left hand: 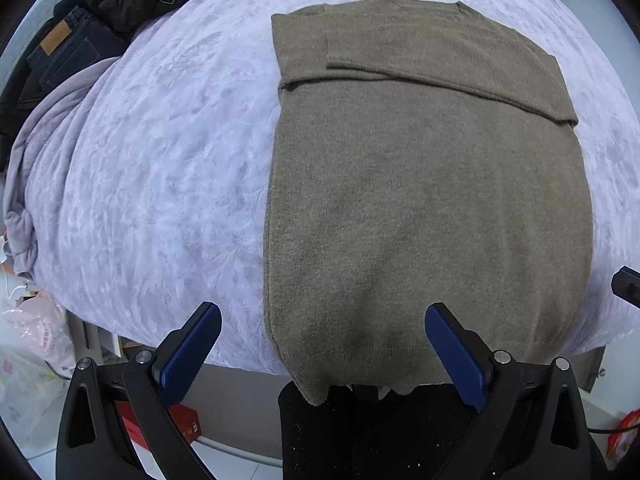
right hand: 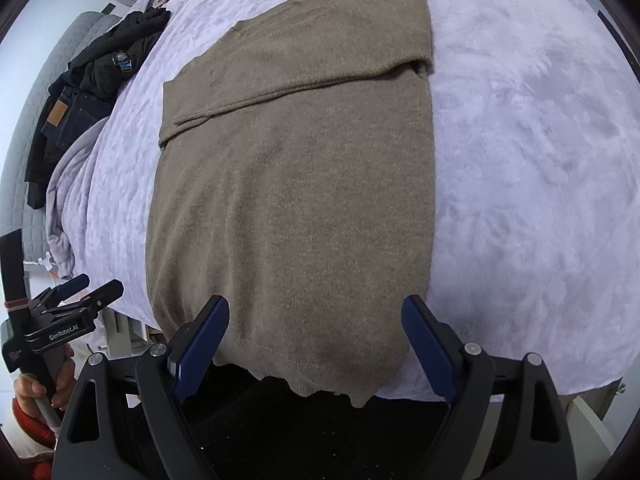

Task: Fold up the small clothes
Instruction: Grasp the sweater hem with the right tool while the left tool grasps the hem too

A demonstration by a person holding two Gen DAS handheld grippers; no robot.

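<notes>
Both my left gripper (left hand: 323, 320) and right gripper (right hand: 315, 312) hang wide apart (nothing held) above the sweater (left hand: 428, 208) hem.

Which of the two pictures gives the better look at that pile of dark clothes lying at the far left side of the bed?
The left wrist view: the dark clothes sit closer there, so the jeans' tan patch and a blue tag are clear. In the right wrist view the same pile is smaller, squeezed towards the left edge, though the patch still shows.
</notes>
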